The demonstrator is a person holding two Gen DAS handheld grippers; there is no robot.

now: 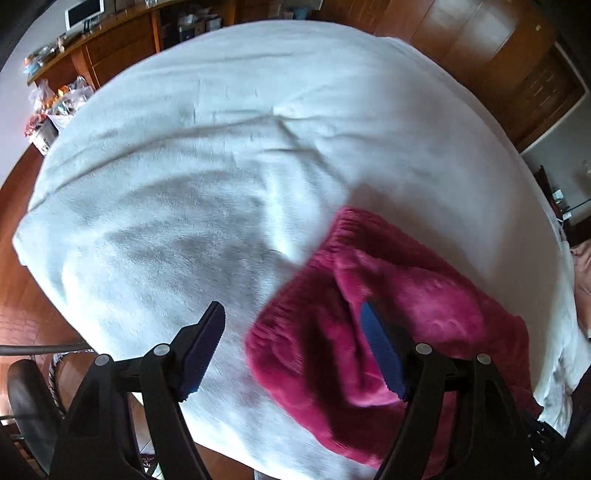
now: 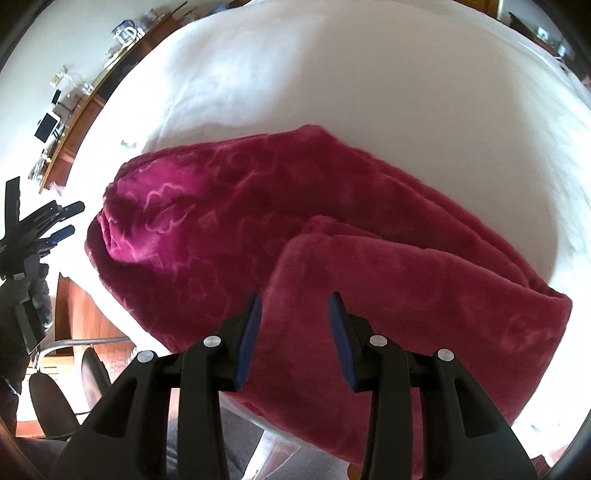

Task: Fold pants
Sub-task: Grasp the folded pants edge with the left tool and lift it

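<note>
Fluffy magenta pants [image 2: 258, 206] lie folded on a white cover [image 2: 406, 92], one leg doubled over toward the right. My right gripper [image 2: 295, 299] hangs above the folded leg, its jaws partly apart with nothing between them. In the left wrist view the pants [image 1: 424, 295] fill the lower right, with the ribbed waistband toward the white cover [image 1: 221, 147]. My left gripper [image 1: 291, 310] stands wide open over the waistband edge; its right finger [image 1: 380, 350] overlaps the pants and its left finger is over bare cover. The left gripper [image 2: 62, 221] also shows at the left edge of the right wrist view.
A wooden sideboard [image 1: 110, 48] with clutter and a monitor [image 1: 85, 13] runs behind the covered surface. Wooden doors [image 1: 461, 33] stand at the back right. A black chair [image 1: 29, 398] sits on the wooden floor at the lower left, and chair legs [image 2: 48, 398] show below.
</note>
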